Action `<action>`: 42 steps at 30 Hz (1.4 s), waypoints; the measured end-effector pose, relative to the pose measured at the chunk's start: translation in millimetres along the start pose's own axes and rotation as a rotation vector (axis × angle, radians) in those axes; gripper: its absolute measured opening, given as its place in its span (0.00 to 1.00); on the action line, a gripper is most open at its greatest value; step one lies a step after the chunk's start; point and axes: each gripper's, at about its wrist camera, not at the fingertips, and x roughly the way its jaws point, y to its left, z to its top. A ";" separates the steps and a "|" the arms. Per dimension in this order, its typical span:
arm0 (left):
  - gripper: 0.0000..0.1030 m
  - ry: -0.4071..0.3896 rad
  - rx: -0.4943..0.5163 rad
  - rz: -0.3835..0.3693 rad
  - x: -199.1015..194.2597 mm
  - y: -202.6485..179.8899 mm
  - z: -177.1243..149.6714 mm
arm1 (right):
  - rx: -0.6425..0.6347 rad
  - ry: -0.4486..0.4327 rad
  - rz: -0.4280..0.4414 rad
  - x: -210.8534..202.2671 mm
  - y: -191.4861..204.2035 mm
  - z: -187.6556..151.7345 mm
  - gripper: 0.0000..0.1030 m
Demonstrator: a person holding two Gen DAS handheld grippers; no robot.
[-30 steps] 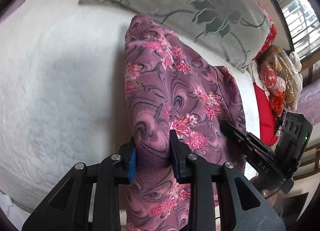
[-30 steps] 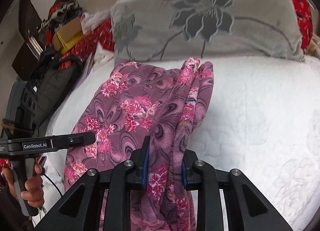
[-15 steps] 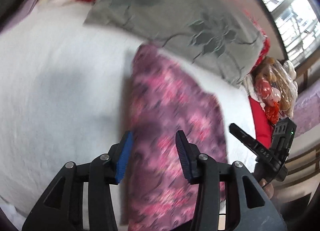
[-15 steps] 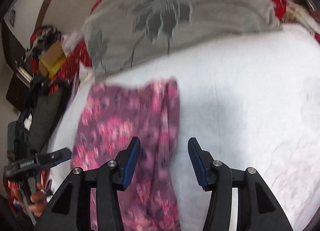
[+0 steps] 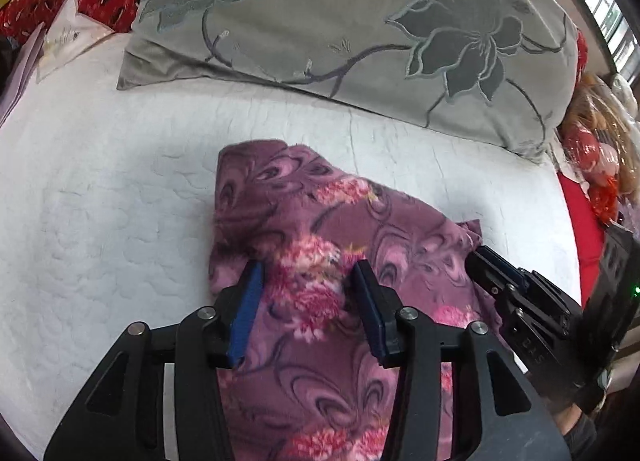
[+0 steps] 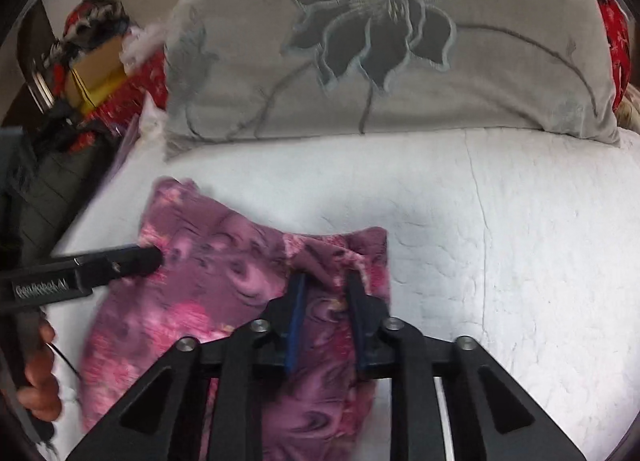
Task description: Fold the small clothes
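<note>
A purple fleece garment with pink flowers (image 5: pixel 280 197) (image 6: pixel 224 261) lies folded on the white quilted bed cover (image 5: pixel 100 221). My left gripper (image 5: pixel 308 293) hovers low over its left part. Its jaws are opening and stand wide, the pads not pressing the fabric beneath. In the right wrist view the left gripper (image 6: pixel 152 257) shows side-on at the garment's left edge. My right gripper (image 6: pixel 326 301) is at the garment's right edge, jaws closing, with a raised fold of fabric pinched between the pads. In the left wrist view the right gripper (image 5: pixel 480 261) touches that same edge.
A large grey pillow with an embroidered flower (image 5: pixel 360 21) (image 6: pixel 380 61) lies along the far side of the bed. Red bedding and bagged items (image 5: pixel 592 165) crowd the right end, a box and dark clutter (image 6: pixel 96 73) the left. A hand (image 6: pixel 40 373) holds the left gripper's handle.
Both grippers let go of the lifted garment, which dropped flat and folded onto the bed. They moved in lower over it, and the right one has closed again on the garment's right edge.
</note>
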 end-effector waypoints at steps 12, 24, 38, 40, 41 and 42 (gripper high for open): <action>0.56 -0.042 0.050 0.006 -65.9 9.2 -28.9 | -0.024 -0.021 0.123 -60.9 4.8 -15.1 0.25; 0.64 0.022 0.004 0.044 -67.3 19.2 -67.2 | -0.038 0.046 0.001 -67.0 8.4 -58.7 0.44; 0.66 0.057 0.072 0.051 -81.9 9.3 -122.8 | -0.001 0.047 0.043 -107.5 4.0 -107.1 0.55; 0.66 0.087 0.073 0.053 -73.0 8.4 -131.3 | -0.031 0.058 0.013 -114.3 4.7 -121.5 0.55; 0.66 0.109 0.072 0.055 -67.9 8.9 -138.5 | -0.037 0.070 0.001 -112.4 4.4 -125.8 0.56; 0.67 0.120 0.067 0.055 -65.6 9.1 -143.8 | -0.036 0.086 -0.013 -110.9 2.9 -132.1 0.59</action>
